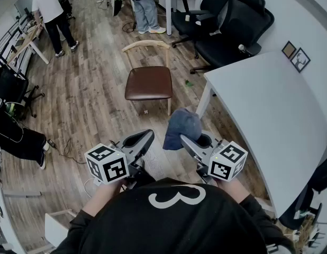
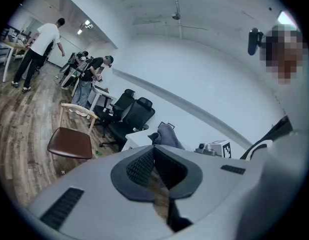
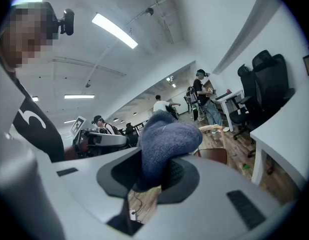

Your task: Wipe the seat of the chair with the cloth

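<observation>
Clamping blue-grey cloth (image 1: 183, 127) in right tongs (image 1: 194, 139); left tongs (image 1: 142, 138) pinched together, empty. Well short of wooden chair (image 1: 146, 45), brown seat (image 1: 148, 82) untouched: whole wipe ahead.

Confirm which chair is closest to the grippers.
The wooden-framed chair with the brown seat, standing alone mid-floor. The two black office chairs sit farther back, beyond the white table.

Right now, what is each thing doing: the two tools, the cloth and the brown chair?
left tool: shut, nothing in it.
right tool: shut on the cloth.
cloth: bunched up, held in the air.
chair: upright on the floor, seat bare, nothing touching it.
</observation>
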